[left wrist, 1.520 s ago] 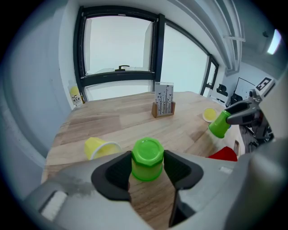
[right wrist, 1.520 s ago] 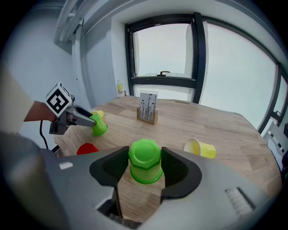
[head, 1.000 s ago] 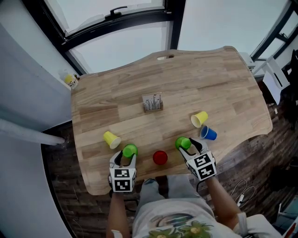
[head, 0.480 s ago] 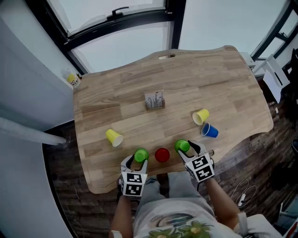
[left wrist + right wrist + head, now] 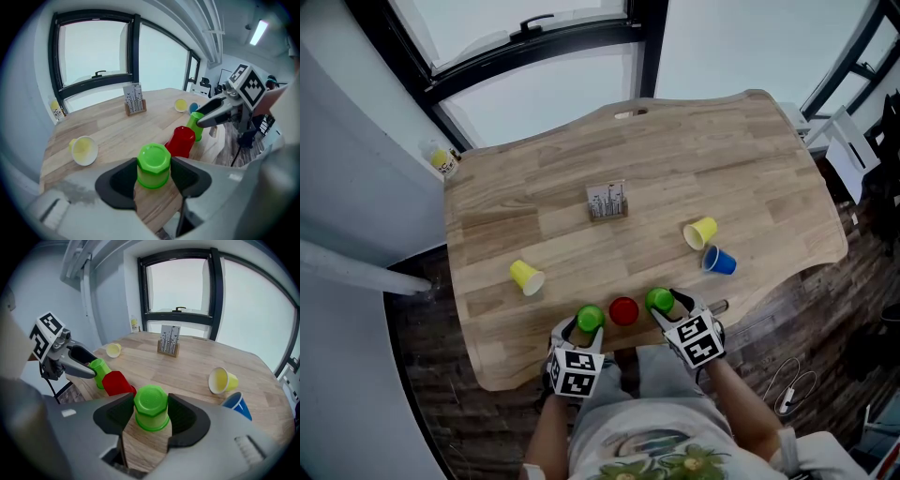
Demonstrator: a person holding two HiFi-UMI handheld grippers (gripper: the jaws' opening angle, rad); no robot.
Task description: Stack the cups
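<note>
Two upside-down green cups flank an upside-down red cup [image 5: 623, 310] near the table's front edge. My left gripper [image 5: 586, 326] is shut on the left green cup [image 5: 589, 317]; in the left gripper view this cup [image 5: 153, 165] sits between both pads, with the red cup [image 5: 180, 140] just beyond on the right. My right gripper [image 5: 666, 307] is shut on the right green cup [image 5: 658, 300], which fills its jaws [image 5: 151, 407] in the right gripper view, the red cup [image 5: 116, 383] to its left. All three cups stand close, apart from one another.
A yellow cup [image 5: 526, 277] lies on its side at the left. Another yellow cup [image 5: 700, 232] and a blue cup [image 5: 718, 262] lie at the right. A card holder [image 5: 607, 202] stands mid-table. A small bottle [image 5: 442, 161] sits beyond the wooden table's [image 5: 750, 159] far left corner.
My left gripper has carried its green cup right and nearer, up beside the red cup. My right gripper has brought its green cup slightly left and nearer. The red cup stayed.
</note>
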